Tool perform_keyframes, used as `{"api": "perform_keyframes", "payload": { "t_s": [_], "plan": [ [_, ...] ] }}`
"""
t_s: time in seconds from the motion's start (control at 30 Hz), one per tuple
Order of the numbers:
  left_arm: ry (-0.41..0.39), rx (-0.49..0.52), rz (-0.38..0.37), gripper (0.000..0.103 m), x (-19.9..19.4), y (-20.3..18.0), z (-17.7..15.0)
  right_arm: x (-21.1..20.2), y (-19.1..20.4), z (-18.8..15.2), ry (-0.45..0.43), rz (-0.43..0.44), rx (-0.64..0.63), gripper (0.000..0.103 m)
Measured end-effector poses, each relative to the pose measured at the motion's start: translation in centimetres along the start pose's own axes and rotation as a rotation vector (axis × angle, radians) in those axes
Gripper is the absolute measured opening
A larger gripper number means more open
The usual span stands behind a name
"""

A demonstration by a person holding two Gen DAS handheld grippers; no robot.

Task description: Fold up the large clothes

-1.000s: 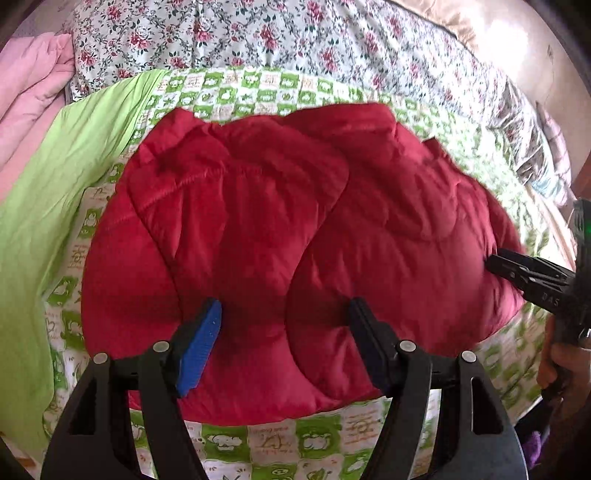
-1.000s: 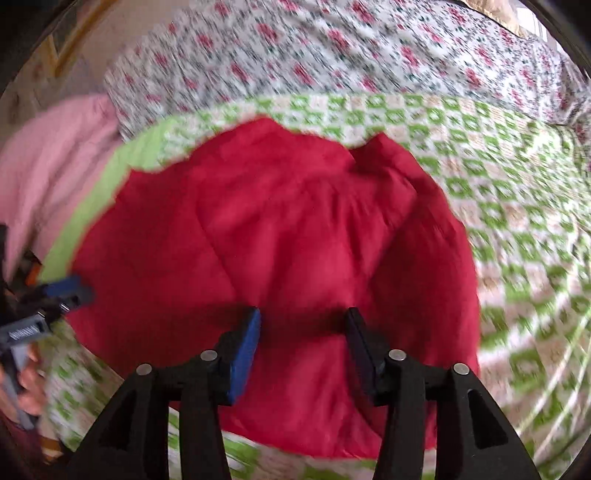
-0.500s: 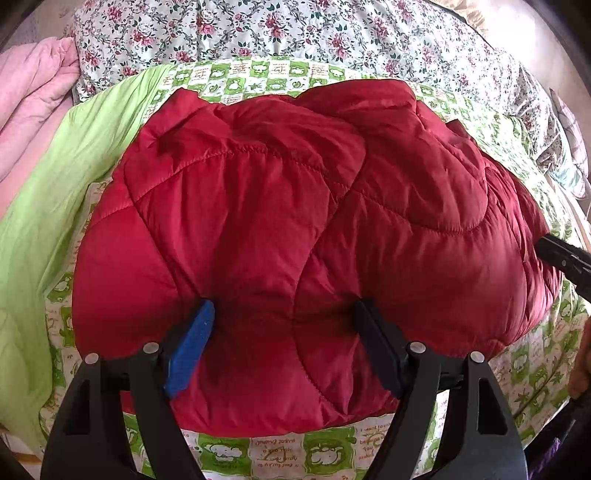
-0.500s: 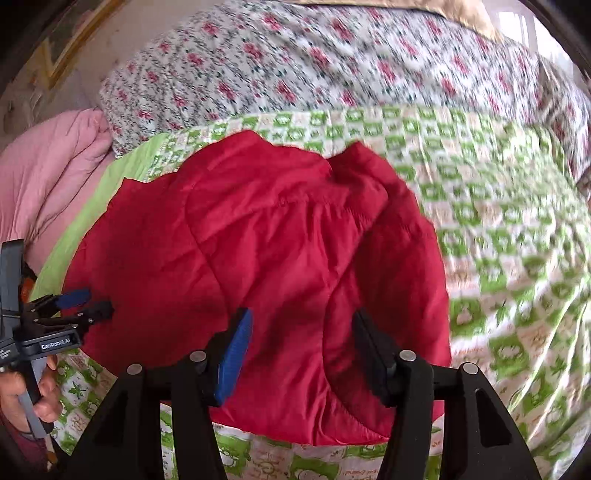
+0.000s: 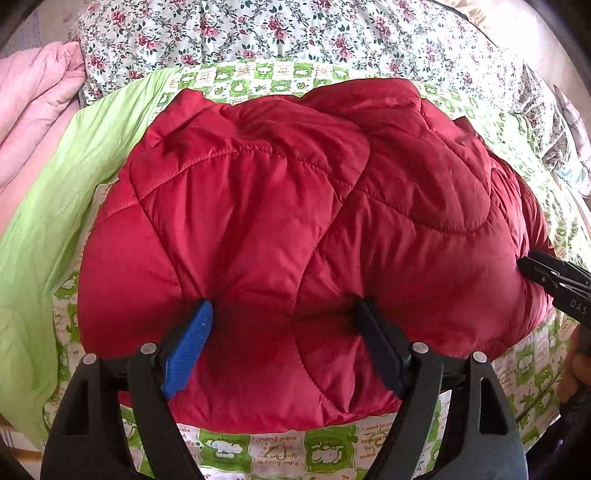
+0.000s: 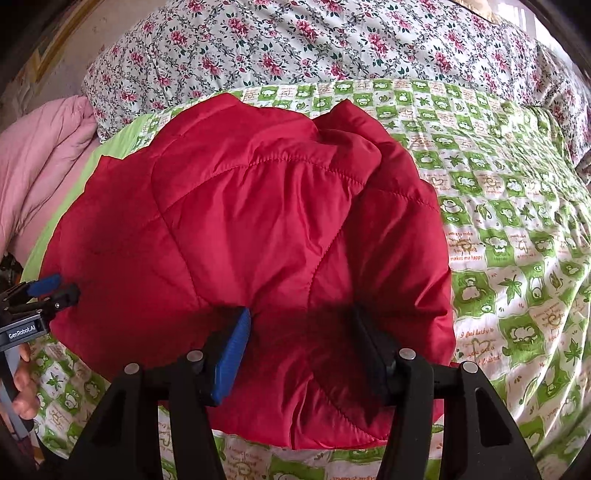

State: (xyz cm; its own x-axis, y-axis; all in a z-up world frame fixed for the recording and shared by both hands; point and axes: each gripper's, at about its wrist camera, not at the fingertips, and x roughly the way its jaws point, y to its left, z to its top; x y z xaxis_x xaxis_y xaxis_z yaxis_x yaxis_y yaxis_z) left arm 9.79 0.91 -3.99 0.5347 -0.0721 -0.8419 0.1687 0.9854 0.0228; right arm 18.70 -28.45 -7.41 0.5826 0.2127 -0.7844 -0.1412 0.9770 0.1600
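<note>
A red quilted puffer jacket [image 5: 295, 229] lies folded in a thick bundle on a green-and-white checked sheet [image 5: 258, 450]. My left gripper [image 5: 284, 332] is open, its fingertips pressing into the jacket's near edge. My right gripper [image 6: 299, 332] is open too, its tips pushed into the jacket [image 6: 258, 229] near its right side. The right gripper shows at the right edge of the left wrist view [image 5: 554, 280]. The left gripper shows at the left edge of the right wrist view [image 6: 40, 291].
A floral quilt [image 5: 295, 33] lies behind the jacket. A pink blanket [image 5: 33, 96] is bunched at the far left. A plain lime-green cloth [image 5: 48, 221] lies to the jacket's left. More checked sheet [image 6: 517, 240] spreads to the right.
Both grippers have moved forward and down onto the jacket, which now fills more of each view. Both stay open.
</note>
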Motion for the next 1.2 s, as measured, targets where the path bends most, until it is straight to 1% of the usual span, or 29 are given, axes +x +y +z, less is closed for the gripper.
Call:
{"api": "perform_keyframes", "payload": {
  "t_s": [0.13, 0.2, 0.27, 0.33, 0.43, 0.5, 0.57, 0.7, 0.83, 1.0, 1.1, 1.13, 1.17, 1.2],
  "plan": [
    [0.002, 0.001, 0.009, 0.081, 0.0, 0.0, 0.0, -0.5, 0.0, 0.1, 0.002, -0.004, 0.010, 0.056],
    [0.004, 0.001, 0.011, 0.081, 0.0, 0.0, 0.0, -1.8, 0.8, 0.4, -0.021, -0.004, -0.001, 0.058],
    [0.005, 0.000, 0.010, 0.081, -0.1, 0.0, 0.0, -3.3, 1.9, 0.8, -0.067, 0.052, -0.023, 0.058],
    [0.005, 0.000, 0.014, 0.081, -0.1, -0.1, 0.0, -3.9, 3.5, 1.3, -0.080, 0.073, -0.061, 0.059],
    [0.006, -0.001, 0.015, 0.081, -0.1, -0.1, 0.0, -3.0, 5.1, 2.0, -0.063, 0.105, -0.106, 0.059],
    [0.007, 0.000, 0.014, 0.081, -0.1, -0.1, 0.0, -1.5, 5.9, 2.2, -0.039, 0.076, -0.139, 0.059],
    [0.005, 0.000, 0.013, 0.081, -0.1, -0.1, 0.0, 0.2, 5.7, 2.0, -0.014, 0.051, -0.137, 0.059],
    [0.000, 0.004, 0.017, 0.084, 0.2, -0.1, -0.1, 2.5, 4.6, 1.7, -0.001, 0.044, -0.111, 0.059],
    [-0.004, 0.001, 0.013, 0.087, 0.5, 0.1, 0.0, 2.7, 4.9, 1.4, -0.006, 0.026, -0.120, 0.059],
    [-0.005, 0.001, 0.017, 0.088, 0.8, 0.2, 0.1, 2.7, 4.7, 1.5, -0.007, 0.034, -0.109, 0.059],
    [0.008, -0.027, 0.010, 0.088, 0.2, 0.4, 1.0, 2.5, 4.4, 1.6, -0.005, 0.042, -0.103, 0.059],
    [-0.009, -0.036, 0.007, 0.084, -0.2, 0.7, 1.5, 2.4, 4.5, 1.6, -0.003, 0.042, -0.104, 0.059],
    [-0.035, -0.042, 0.010, 0.083, -0.8, 0.9, 1.7, 2.4, 4.4, 1.6, -0.001, 0.045, -0.103, 0.059],
    [-0.054, -0.040, 0.030, 0.083, -1.2, 1.1, 2.0, 2.4, 4.3, 1.7, 0.002, 0.050, -0.098, 0.059]
  ]
}}
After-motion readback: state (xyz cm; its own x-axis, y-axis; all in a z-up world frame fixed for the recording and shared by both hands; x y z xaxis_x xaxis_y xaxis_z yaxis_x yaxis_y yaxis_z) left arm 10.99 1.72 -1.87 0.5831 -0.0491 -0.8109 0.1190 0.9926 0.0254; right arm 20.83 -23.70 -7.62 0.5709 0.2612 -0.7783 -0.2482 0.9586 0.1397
